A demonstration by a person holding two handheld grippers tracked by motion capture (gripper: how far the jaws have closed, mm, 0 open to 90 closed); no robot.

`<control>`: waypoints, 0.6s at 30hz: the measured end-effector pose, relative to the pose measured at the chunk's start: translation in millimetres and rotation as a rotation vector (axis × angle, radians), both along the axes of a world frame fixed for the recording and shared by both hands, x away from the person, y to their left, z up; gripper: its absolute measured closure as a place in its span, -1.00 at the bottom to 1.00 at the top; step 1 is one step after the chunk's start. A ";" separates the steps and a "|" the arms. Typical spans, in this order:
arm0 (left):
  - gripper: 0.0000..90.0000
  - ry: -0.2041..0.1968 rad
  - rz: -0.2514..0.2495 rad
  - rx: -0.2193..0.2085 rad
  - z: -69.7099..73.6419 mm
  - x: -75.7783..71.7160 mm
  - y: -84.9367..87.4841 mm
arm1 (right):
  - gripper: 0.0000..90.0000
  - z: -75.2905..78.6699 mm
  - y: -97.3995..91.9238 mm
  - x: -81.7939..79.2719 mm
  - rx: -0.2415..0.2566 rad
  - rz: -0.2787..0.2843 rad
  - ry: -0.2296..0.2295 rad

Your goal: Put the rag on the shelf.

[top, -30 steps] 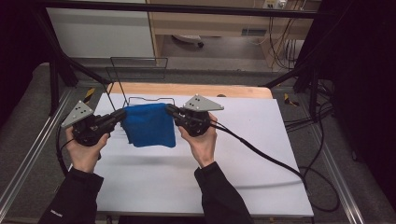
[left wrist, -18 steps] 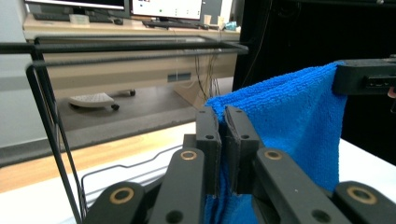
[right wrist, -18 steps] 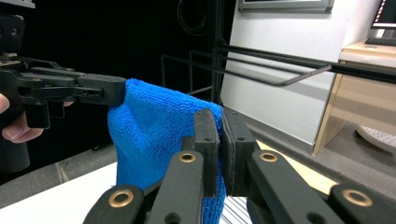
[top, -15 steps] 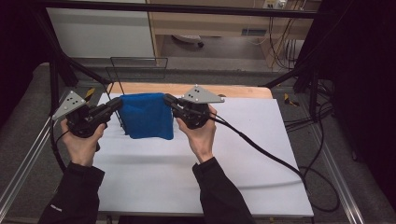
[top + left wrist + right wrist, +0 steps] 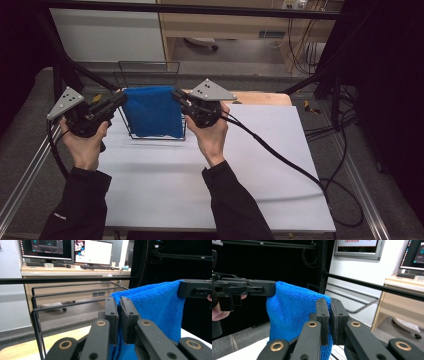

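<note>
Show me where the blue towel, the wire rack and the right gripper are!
blue towel (image 5: 152, 112), high view, middle of the hanging cloth.
wire rack (image 5: 37, 322), left gripper view, front corner post.
right gripper (image 5: 330, 312), right gripper view, between its closed fingers.

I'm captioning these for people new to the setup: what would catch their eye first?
The bright blue towel stands out, stretched in the air at the far left of the white table. The left gripper and the right gripper each pinch one of its top corners. It hangs at a black wire rack at the table's far edge.
</note>
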State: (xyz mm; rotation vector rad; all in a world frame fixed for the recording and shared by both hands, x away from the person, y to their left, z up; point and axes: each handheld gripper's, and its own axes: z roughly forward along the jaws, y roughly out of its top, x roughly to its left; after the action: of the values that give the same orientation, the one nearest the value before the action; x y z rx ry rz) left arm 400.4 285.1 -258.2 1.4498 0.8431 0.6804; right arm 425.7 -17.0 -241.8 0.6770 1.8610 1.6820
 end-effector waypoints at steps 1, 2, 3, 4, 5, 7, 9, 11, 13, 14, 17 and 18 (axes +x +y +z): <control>0.88 -0.005 0.002 -0.004 1.3 0.5 0.4 | 0.92 1.4 0.7 0.4 -0.001 -0.002 -0.005; 0.88 -0.008 0.003 -0.006 2.8 0.9 0.9 | 0.92 1.4 0.7 0.4 -0.001 -0.002 -0.005; 0.88 -0.011 0.005 -0.007 4.4 1.3 1.6 | 0.92 2.8 1.6 1.0 0.000 -0.004 -0.008; 0.88 -0.014 0.006 -0.010 6.2 1.9 2.2 | 0.92 4.3 2.4 1.6 0.002 -0.004 -0.009; 0.88 -0.018 0.008 -0.014 8.2 2.2 2.8 | 0.92 5.9 3.0 2.5 0.003 -0.003 -0.013; 0.88 -0.025 0.011 -0.016 12.4 2.9 3.9 | 0.92 9.3 4.4 4.0 0.005 -0.004 -0.019; 0.88 -0.035 0.015 -0.018 16.3 3.6 4.8 | 0.92 13.2 6.0 5.4 0.006 -0.008 -0.030; 0.88 -0.042 0.020 -0.023 20.0 4.4 5.9 | 0.92 17.1 7.8 6.4 0.006 -0.010 -0.041; 0.88 -0.049 0.026 -0.026 23.7 5.3 7.2 | 0.92 20.8 9.7 7.0 0.008 -0.010 -0.048; 0.88 -0.052 0.028 -0.027 25.6 5.7 7.8 | 0.92 22.4 10.7 7.3 0.008 -0.010 -0.051; 0.89 -0.064 0.032 -0.032 31.2 6.8 9.5 | 0.92 27.0 13.0 8.1 0.011 -0.011 -0.060; 0.88 -0.066 0.032 -0.033 33.1 7.4 9.9 | 0.92 28.3 13.4 8.4 0.014 -0.010 -0.061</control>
State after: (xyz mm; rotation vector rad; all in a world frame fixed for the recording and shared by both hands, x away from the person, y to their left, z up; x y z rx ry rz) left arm 407.8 295.0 -225.1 1.3791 0.8248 0.7313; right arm 434.2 -3.6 -213.5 0.6322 1.8023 1.6918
